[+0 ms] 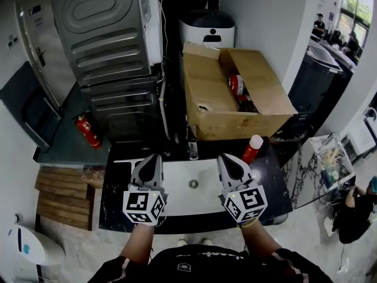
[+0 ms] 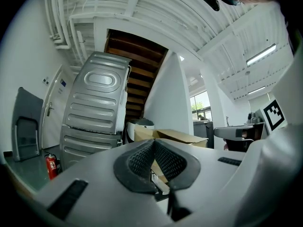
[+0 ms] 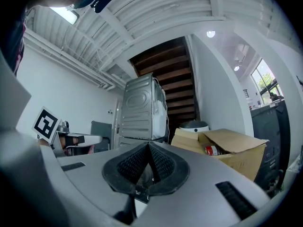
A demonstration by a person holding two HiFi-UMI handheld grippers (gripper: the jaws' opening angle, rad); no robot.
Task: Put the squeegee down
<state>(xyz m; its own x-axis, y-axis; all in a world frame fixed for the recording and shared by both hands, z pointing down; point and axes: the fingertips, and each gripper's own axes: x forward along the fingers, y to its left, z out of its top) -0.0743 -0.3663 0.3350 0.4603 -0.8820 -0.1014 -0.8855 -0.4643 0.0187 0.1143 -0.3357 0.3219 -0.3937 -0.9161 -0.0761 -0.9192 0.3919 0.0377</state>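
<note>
No squeegee shows in any view. In the head view both grippers hover side by side over a white sink point(image 1: 177, 188) set in a dark counter point(image 1: 115, 202). My left gripper point(image 1: 152, 159) is shut, its ribbed pads pressed together with nothing between them point(image 2: 154, 144). My right gripper point(image 1: 227, 159) is also shut and empty, its pads meeting at the tips point(image 3: 148, 148). Both point level, toward the back wall.
A faucet point(image 1: 192, 150) stands behind the sink, and a red bottle with a white cap point(image 1: 253, 148) at the counter's right. Beyond are an open cardboard box point(image 1: 212, 102), a grey washing machine point(image 1: 109, 46), a fire extinguisher point(image 1: 88, 131) and a wooden pallet point(image 1: 62, 196). A person point(image 1: 353, 214) stands at the right.
</note>
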